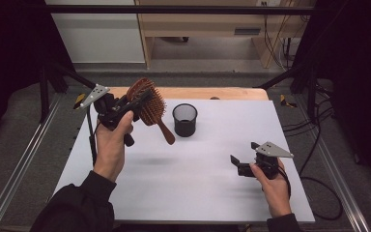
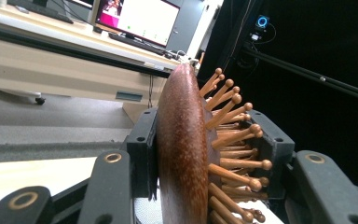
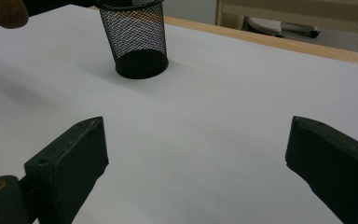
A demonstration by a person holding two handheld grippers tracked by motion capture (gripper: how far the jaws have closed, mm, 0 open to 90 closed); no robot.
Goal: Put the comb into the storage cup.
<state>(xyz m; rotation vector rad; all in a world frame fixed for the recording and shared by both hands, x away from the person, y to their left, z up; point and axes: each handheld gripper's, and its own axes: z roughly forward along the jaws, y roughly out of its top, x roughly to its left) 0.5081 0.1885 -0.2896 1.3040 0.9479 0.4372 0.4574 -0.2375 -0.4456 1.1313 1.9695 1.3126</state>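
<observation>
A white table (image 1: 198, 179) with a wooden far edge is seen. A lit monitor (image 2: 137, 18) is placed on a desk (image 2: 51, 35) beyond; black cables (image 1: 319, 193) are trailed over grey floor.

Grey floor (image 1: 212, 63), wooden desk (image 1: 212, 19) behind, black curtains (image 1: 9, 43) flanking.
</observation>
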